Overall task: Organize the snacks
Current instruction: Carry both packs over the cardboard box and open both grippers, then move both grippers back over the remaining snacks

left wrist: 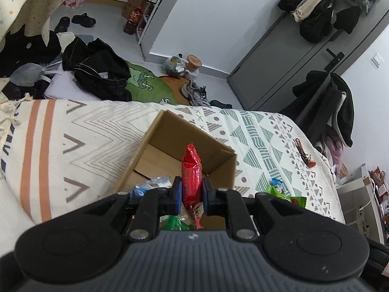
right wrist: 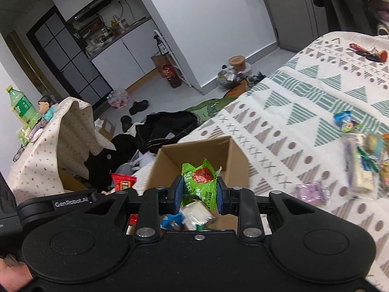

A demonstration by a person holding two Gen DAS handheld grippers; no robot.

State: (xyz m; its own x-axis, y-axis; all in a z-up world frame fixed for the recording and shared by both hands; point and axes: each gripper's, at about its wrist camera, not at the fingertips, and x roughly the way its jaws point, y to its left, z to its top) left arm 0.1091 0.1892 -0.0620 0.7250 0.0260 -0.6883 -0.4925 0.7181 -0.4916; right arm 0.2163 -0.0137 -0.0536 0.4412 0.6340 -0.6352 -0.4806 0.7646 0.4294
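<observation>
Both grippers hang over the cardboard box (left wrist: 170, 150) that sits on the bed (left wrist: 267, 131). The left gripper (left wrist: 192, 192) has its jaws clamped on a red snack packet (left wrist: 192, 170), which stands upright between the pads and pokes out past the tips, right above the box's open mouth. Just below those jaws, inside the box, lie a blue-and-clear wrapper (left wrist: 150, 185) and something green (left wrist: 175, 223). The right gripper (right wrist: 199, 192) has its jaws closed on a green snack packet (right wrist: 199, 182) with a red picture on it, also held above the box (right wrist: 218, 150); under these jaws sit a white packet (right wrist: 197, 213) and a blue wrapper (right wrist: 171, 220). To the right of the right jaws, well apart on the patterned bedspread (right wrist: 304, 97), loose snacks are scattered: a blue-green packet (right wrist: 345, 121), a purple packet (right wrist: 312, 192), blurred, and a clear pack (right wrist: 362, 168). Left of those jaws the red packet (right wrist: 124, 182) shows beside the box. Beyond the box the floor is strewn with dark clothes (left wrist: 97, 73) and shoes (left wrist: 83, 19).
</observation>
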